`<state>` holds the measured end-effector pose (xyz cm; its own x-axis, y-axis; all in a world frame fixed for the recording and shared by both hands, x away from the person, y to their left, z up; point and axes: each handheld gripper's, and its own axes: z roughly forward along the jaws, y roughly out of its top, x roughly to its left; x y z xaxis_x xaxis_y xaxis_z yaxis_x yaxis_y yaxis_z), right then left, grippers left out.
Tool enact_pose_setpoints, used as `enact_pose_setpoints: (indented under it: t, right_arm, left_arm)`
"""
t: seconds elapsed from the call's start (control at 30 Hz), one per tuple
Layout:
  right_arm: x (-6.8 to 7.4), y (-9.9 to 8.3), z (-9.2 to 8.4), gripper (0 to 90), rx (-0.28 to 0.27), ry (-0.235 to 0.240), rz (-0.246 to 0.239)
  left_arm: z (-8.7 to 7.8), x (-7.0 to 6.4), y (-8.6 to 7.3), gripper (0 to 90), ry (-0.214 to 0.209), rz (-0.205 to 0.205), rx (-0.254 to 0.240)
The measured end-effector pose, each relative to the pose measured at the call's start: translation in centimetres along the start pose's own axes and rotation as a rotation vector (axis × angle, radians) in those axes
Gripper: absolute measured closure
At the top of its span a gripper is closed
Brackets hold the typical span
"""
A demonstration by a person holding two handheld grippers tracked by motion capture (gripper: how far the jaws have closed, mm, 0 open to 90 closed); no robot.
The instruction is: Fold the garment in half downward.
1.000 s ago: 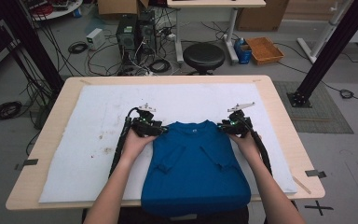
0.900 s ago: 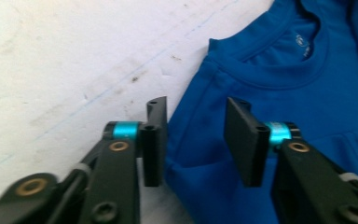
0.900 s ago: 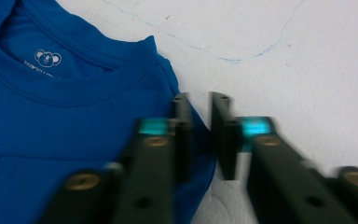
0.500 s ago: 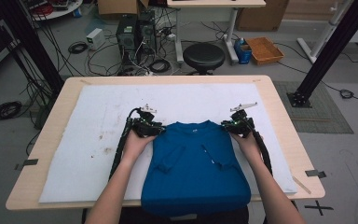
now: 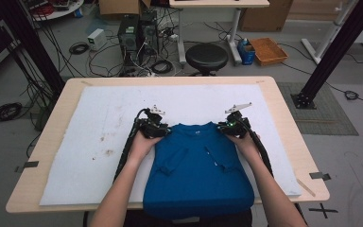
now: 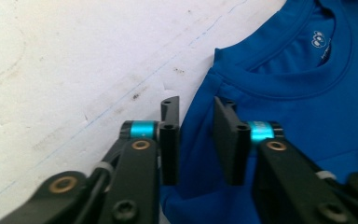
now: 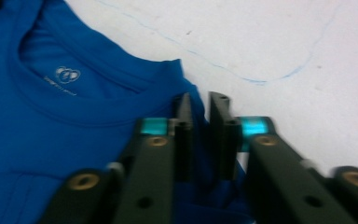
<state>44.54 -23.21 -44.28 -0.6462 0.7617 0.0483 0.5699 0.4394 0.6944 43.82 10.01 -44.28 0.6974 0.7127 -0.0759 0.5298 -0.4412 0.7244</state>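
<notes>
Blue short-sleeved knit T-shirt (image 5: pixel 198 168) spread flat on the white foam mat (image 5: pixel 90 142) over the light wooden counter (image 5: pixel 52 109), sleeves folded in over the chest, hem hanging past the near edge.

Left hand-held gripper (image 6: pixel 196 140) at the shirt's left shoulder corner, jaws just closing, a gap left between them with blue cloth in it, not yet pinched. Right hand-held gripper (image 7: pixel 199 135) at the other shoulder, jaws just closing too and nearly together, fabric edge between them; true grasp hard to confirm.

Risks, as a judgement:
- Uneven bite: 1 corner caught before the other, shirt skewed on any lift.
- Only the top layer caught, so the folded sleeves fall open.
- Thin hold on the very edge, cloth slipping free.
- Overhanging hem dragging the shirt off the counter.
</notes>
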Motion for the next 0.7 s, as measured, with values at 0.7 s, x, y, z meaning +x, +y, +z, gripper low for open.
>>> enact_pose_setpoints:
  t: [0.7]
  right_arm:
    - [-1.5,2.2,-1.2,88.4,-0.129,0.02,0.081]
  left_arm:
    - [-1.3,1.5,2.8,88.0,0.021,-0.014,-0.098]
